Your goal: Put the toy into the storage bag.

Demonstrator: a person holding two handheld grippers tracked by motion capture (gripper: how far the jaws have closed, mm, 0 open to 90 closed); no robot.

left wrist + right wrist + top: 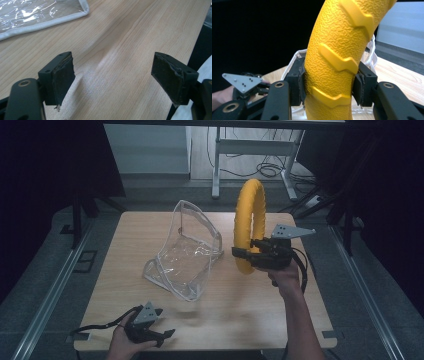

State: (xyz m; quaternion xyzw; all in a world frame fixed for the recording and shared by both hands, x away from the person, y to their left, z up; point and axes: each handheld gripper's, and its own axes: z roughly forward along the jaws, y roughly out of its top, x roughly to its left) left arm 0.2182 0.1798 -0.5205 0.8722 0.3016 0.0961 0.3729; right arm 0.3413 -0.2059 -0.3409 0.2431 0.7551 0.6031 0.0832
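Pale wood of the bench (260, 320) carries a clear plastic pouch (187, 252), propped open. Just beside it the right gripper (243, 254) clamps the yellow ring (249, 222) low on its curve, holding it upright. It looks light, rubbery, textured, so grip seems secure. Near the front edge, the left gripper (112, 77) gapes, empty.

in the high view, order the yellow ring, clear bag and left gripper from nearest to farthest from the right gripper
1. yellow ring: clamped in the right gripper, standing upright at the table's right.
2. clear bag: mid-table, just left of the ring.
3. left gripper: at the near left edge, jaws open over bare wood.
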